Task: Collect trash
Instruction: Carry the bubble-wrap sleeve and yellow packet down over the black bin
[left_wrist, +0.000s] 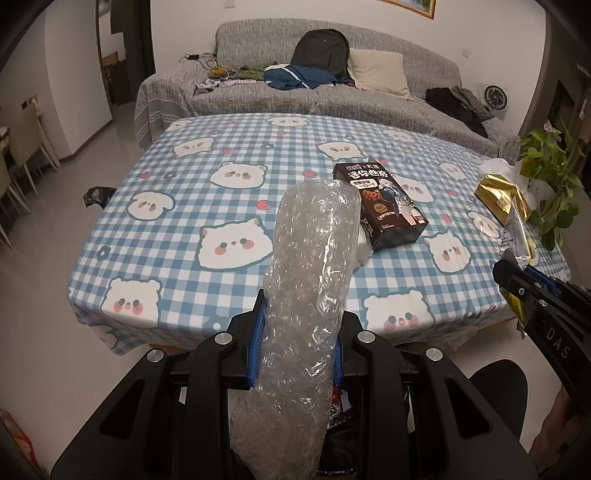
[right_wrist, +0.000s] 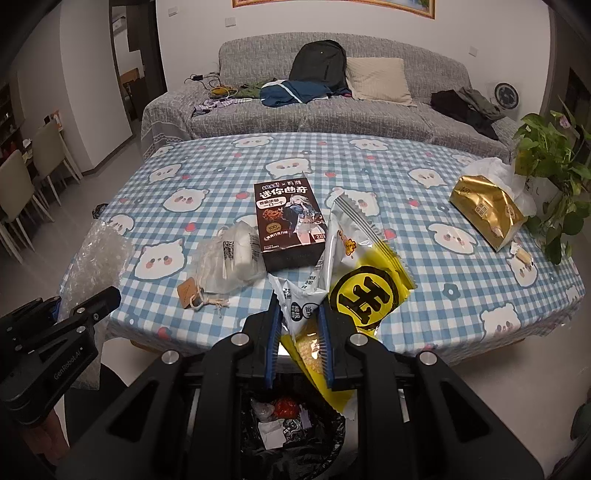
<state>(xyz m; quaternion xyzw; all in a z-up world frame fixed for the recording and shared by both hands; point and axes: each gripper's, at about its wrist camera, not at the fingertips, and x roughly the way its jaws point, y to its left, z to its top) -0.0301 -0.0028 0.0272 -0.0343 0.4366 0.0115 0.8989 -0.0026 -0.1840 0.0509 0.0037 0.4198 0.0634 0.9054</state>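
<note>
Carrying trash to the bin: the left gripper (left_wrist: 299, 332) has its jaws pinching a roll of bubble wrap (left_wrist: 306, 273), and the right gripper (right_wrist: 297, 343) pinches a yellow snack wrapper (right_wrist: 354, 295). Both hang over the black-lined trash bin (right_wrist: 291, 417) beside the worktop (right_wrist: 443, 280). Next, I think, the jaws must open to drop them in.

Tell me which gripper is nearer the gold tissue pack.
Right. The right gripper, shut on a yellow snack wrapper, hangs on the tissue pack's side; the left gripper, holding bubble wrap, sits farther away.
</note>
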